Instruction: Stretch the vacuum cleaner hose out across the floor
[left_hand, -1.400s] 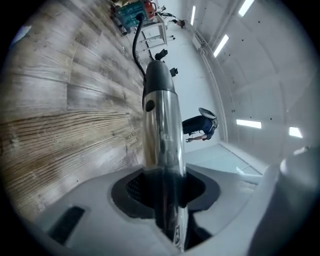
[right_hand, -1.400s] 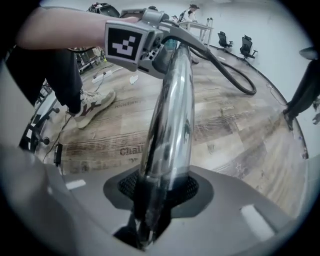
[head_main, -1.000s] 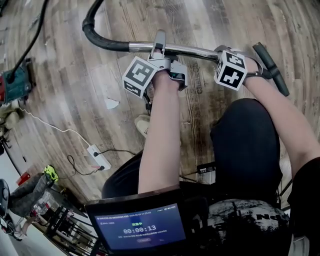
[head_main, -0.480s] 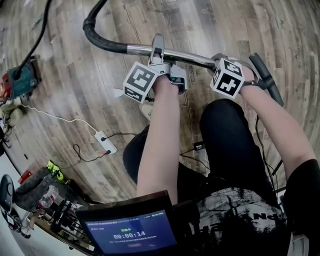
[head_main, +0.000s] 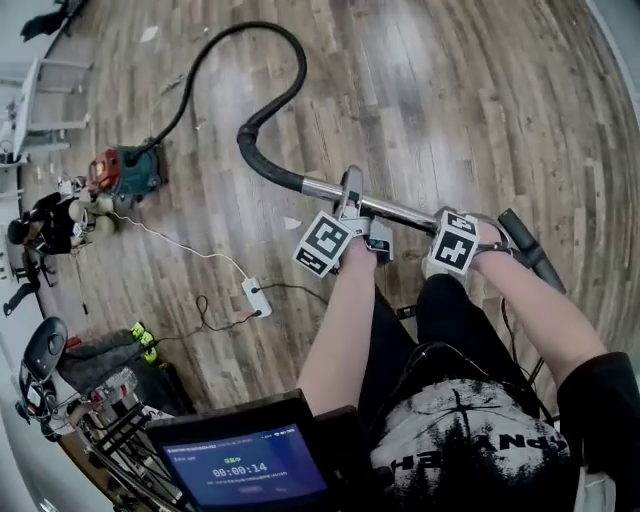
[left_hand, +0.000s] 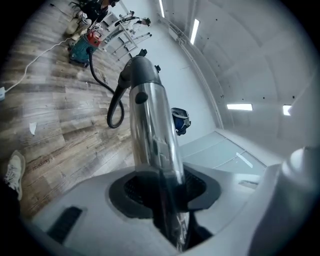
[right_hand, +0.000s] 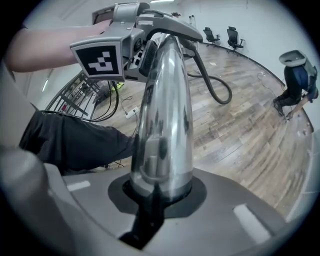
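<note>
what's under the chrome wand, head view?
Wood floor, with a small white scrap lying near where the hose joins. The strip of floor straight below the wand is covered by the wand itself, so nothing can be told there.

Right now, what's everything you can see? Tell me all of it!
vacuum: one, red and teal, floor at left
hose: one, black, curving from vacuum to tube
tube: one, shiny metal, held above floor
power strip: one, white, floor near legs
cord: one, white, running left from power strip
paper scrap: one, white, floor by tube
screen: one, dark with blue, bottom edge
left gripper: one, grey, clamped on tube; jaws just opened a little
right gripper: one, grey, clamped on tube
</note>
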